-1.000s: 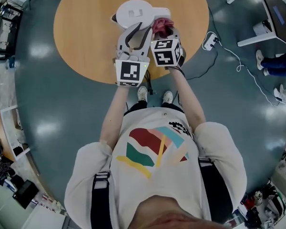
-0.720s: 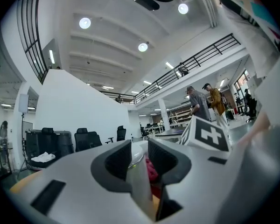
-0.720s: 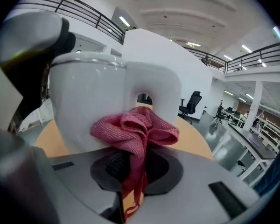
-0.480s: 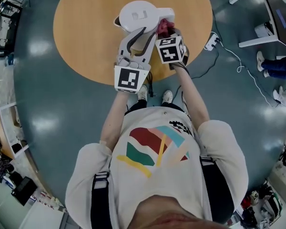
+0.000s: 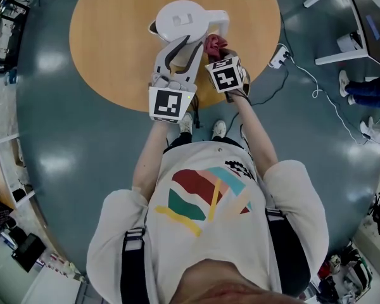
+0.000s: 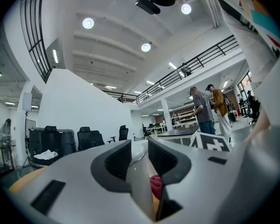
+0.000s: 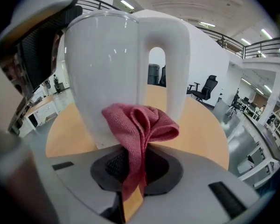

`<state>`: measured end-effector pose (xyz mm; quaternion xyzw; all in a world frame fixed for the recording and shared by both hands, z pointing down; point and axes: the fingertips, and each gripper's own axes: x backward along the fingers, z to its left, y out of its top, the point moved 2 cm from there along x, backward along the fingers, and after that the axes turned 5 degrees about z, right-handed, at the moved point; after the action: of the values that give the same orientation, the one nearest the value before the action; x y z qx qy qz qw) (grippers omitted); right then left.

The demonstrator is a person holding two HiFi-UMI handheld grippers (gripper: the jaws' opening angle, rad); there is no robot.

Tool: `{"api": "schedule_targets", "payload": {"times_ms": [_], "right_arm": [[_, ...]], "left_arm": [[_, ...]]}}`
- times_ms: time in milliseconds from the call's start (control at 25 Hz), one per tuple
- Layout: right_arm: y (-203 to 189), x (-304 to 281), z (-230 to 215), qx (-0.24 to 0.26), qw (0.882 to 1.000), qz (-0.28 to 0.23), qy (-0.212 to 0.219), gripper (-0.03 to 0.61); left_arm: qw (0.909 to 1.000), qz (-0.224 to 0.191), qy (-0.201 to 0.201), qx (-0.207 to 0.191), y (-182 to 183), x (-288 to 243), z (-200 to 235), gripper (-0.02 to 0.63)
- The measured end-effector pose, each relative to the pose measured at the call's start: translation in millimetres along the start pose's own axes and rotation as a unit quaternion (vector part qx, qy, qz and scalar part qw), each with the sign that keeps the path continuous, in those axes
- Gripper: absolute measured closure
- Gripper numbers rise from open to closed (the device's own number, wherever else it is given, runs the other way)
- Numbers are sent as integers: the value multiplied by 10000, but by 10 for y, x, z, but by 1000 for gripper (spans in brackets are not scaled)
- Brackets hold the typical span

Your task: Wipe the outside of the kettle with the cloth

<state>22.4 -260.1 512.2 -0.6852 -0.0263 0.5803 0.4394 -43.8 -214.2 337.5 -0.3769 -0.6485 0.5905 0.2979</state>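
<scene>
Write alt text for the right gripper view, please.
The right gripper pinches a bunched red cloth in front of the lower wall of a white kettle, beside its handle. The kettle stands on a wooden table.

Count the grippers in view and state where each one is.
2. The left gripper clamps the white kettle near its top; the right gripper, holding the red cloth, is by the kettle's lower side.

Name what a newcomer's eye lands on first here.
A white plastic kettle stands on the round wooden table, with the left gripper clamped on its near side. The right gripper pinches a crumpled red cloth at the kettle's lower wall, beside the handle.
</scene>
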Motion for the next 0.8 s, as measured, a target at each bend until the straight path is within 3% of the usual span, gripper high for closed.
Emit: {"api": "schedule_targets", "payload": {"times_ms": [160,280,360,560,680,800], "right_arm": [[-38,250,-1,-253,9986,-457,1,532],[148,606,-112,-490,9930,-1077,-67,532],[353,938,-197,-695,9833,-1680,-42,531],[632,1870,-230,-916,9457,-3117,-33,531],[576,2185,-150,-883,9308,-3545,-64,531],[465,2253,-36,-736,9292,-3620,-9,531]], "left_arm": [[9991,-134,323,251,28,108,64,462],[9965,-82,708,435,45,231,148,462],[9941,-137,962,484,123,303,200,462],[9884,-363,1322,655,336,574,154,462],[9865,-358,1434,707,314,728,65,462],[9846,-275,1516,821,233,815,9,462]]}}
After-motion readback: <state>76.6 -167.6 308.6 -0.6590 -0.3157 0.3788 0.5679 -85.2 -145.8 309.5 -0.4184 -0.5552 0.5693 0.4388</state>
